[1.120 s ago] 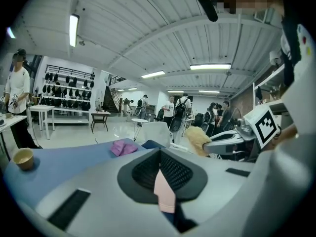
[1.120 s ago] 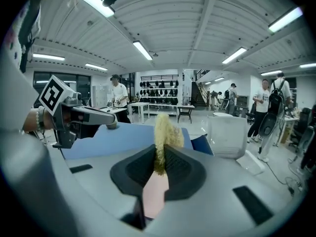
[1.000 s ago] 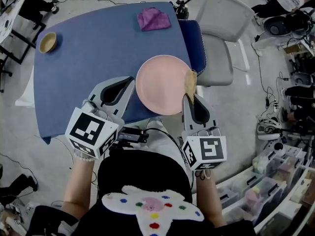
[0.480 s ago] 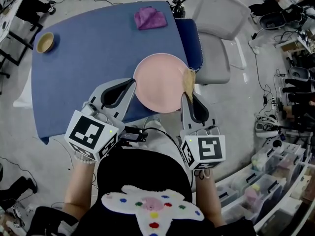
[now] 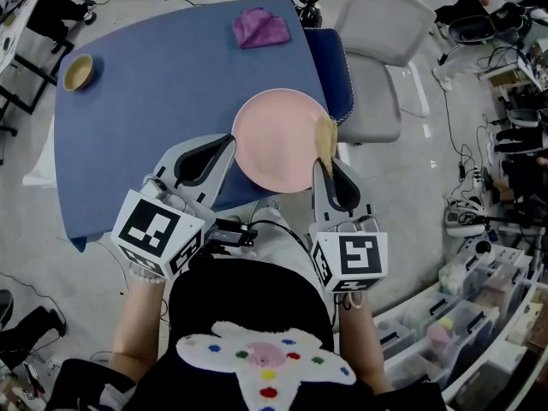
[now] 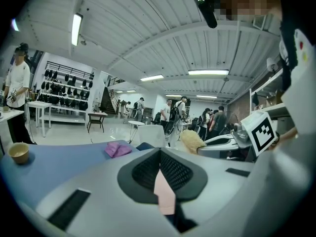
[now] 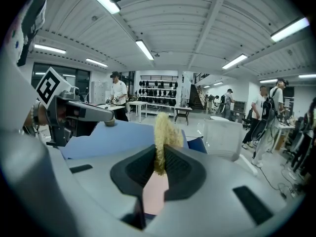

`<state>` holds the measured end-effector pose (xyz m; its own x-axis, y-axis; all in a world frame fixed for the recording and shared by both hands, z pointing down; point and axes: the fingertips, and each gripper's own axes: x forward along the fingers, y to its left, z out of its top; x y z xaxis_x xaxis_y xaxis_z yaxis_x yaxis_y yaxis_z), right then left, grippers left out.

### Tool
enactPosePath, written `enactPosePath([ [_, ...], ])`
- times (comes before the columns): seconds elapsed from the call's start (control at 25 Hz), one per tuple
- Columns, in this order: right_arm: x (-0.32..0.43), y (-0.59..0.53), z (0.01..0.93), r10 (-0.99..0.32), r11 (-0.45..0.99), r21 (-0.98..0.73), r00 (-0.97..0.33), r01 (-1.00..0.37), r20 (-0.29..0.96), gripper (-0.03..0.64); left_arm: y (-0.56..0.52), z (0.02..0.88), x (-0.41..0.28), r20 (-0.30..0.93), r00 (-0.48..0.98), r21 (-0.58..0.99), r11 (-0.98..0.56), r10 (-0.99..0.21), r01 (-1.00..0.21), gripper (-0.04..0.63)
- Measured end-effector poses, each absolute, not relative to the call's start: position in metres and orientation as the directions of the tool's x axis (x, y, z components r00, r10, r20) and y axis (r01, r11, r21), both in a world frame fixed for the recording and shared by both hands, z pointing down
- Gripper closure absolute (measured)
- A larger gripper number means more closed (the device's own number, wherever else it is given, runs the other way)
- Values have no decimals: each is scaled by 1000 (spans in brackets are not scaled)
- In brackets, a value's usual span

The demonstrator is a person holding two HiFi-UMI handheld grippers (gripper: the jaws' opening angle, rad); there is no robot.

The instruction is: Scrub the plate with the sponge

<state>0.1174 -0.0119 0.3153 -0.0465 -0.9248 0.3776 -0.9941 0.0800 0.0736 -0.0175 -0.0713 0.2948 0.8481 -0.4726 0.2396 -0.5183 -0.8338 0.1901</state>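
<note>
The round pink plate (image 5: 278,139) hangs over the near edge of the blue table (image 5: 154,101). My left gripper (image 5: 228,144) is shut on the plate's left rim; in the left gripper view the pink plate edge (image 6: 164,191) sits pinched between the dark pads. My right gripper (image 5: 324,166) is shut on the yellow-tan sponge (image 5: 326,137), which lies against the plate's right rim. From the right gripper view, the fuzzy sponge (image 7: 164,132) sticks up out of the jaws, with the pink plate (image 7: 155,196) just below it.
A purple cloth (image 5: 261,28) lies at the table's far edge and a small wooden bowl (image 5: 78,72) at its far left. A white chair (image 5: 385,50) with a blue cushion (image 5: 338,71) stands right of the table. Storage bins (image 5: 462,332) and cables fill the floor at right.
The plate, sponge and both grippers have shifted slightly up and left in the head view. Both grips are unchanged.
</note>
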Motion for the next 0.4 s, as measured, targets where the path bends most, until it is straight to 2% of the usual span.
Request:
enactPosePath([
  [0.4,116,-13,319,-920,81,78,-45,-994,388,574,-72,293,-21,226,849,190,-833,-478,-519,586],
])
